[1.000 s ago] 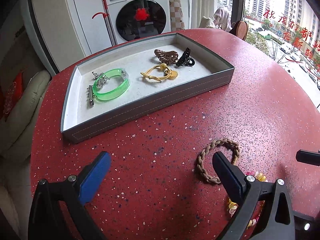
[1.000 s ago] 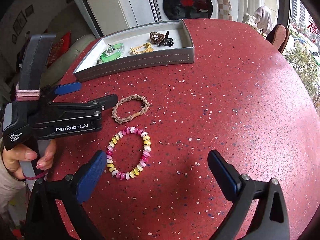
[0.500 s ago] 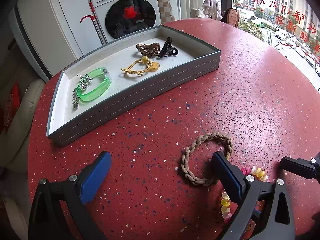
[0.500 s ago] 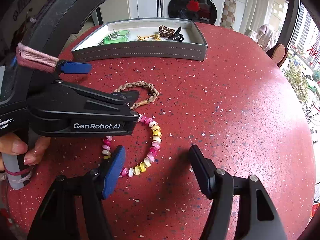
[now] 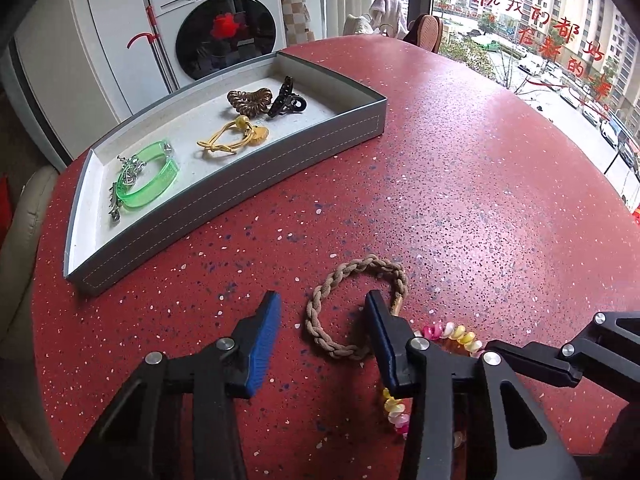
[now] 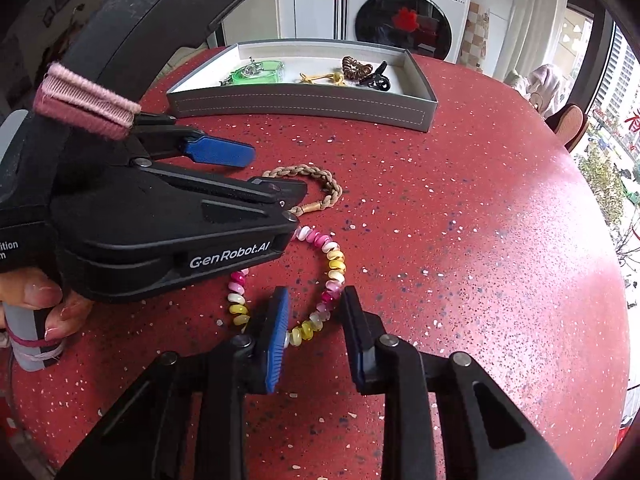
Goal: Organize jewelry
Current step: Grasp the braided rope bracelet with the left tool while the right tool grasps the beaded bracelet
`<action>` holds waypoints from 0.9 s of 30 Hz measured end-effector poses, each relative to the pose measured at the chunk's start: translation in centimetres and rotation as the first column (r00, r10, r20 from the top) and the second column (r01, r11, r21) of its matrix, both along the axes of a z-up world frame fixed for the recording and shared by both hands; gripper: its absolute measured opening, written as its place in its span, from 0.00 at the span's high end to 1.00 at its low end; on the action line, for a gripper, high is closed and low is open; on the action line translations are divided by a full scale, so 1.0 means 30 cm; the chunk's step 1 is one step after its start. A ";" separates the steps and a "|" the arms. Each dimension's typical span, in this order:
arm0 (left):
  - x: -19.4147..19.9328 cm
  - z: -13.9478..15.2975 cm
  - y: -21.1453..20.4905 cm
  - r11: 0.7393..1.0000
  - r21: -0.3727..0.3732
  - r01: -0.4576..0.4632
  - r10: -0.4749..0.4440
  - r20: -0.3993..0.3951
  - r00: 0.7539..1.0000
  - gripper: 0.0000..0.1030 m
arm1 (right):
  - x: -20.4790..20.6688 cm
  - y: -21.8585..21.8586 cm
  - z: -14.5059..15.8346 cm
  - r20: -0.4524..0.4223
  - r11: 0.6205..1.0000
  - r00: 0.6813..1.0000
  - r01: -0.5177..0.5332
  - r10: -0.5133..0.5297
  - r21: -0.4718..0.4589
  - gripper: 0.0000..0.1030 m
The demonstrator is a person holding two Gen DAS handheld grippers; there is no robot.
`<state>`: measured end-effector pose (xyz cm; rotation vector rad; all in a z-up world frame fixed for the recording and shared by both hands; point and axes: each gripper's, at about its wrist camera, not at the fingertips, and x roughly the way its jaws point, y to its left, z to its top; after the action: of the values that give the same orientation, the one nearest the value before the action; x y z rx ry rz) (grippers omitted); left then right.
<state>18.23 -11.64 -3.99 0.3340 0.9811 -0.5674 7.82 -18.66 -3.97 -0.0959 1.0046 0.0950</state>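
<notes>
A braided beige bracelet (image 5: 354, 304) lies on the red table (image 5: 480, 200). My left gripper (image 5: 322, 298) is low over it with its jaws closing. The bracelet's left strand is between the jaws, and the right finger (image 5: 380, 328) stands over the inside of the loop. The pads are not pressing on it. A pink, yellow and white beaded bracelet (image 6: 334, 260) lies just nearer. My right gripper (image 6: 316, 294) is closing around its near strand, and a slim gap shows at the right pad. The grey tray (image 5: 240, 200) sits at the back left.
The tray holds a green bangle (image 5: 150, 178) with a silver clip, a yellow cord tie (image 5: 232, 140), a brown coil tie (image 5: 248, 100) and a black claw clip (image 5: 286, 100). A person's hand (image 6: 36, 300) holds the left gripper's handle. A washing machine stands behind the table.
Both grippers have moved in over their bracelets and both pairs of jaws have narrowed from wide open. The left now straddles the braided strand and the right the beaded strand.
</notes>
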 end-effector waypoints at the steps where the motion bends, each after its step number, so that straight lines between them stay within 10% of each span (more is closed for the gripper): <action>1: -0.006 0.001 -0.005 1.000 -0.009 0.012 -0.012 -0.009 1.000 0.61 | 0.001 -0.002 0.000 -0.001 1.000 1.000 0.000 0.000 0.003 0.89; 3: -0.018 0.002 -0.019 1.000 0.001 0.025 -0.025 0.000 1.000 0.77 | -0.002 -0.010 0.002 -0.001 1.000 1.000 0.006 -0.006 0.007 0.91; 27: -0.034 0.156 0.199 0.967 -0.206 -0.152 0.159 0.020 0.987 0.77 | 0.033 -0.169 0.135 0.060 0.984 0.994 0.081 -0.091 0.159 0.91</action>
<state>17.19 -5.68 0.69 0.0828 0.8962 -0.5120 8.82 -23.73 0.07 0.0875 0.9297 0.0908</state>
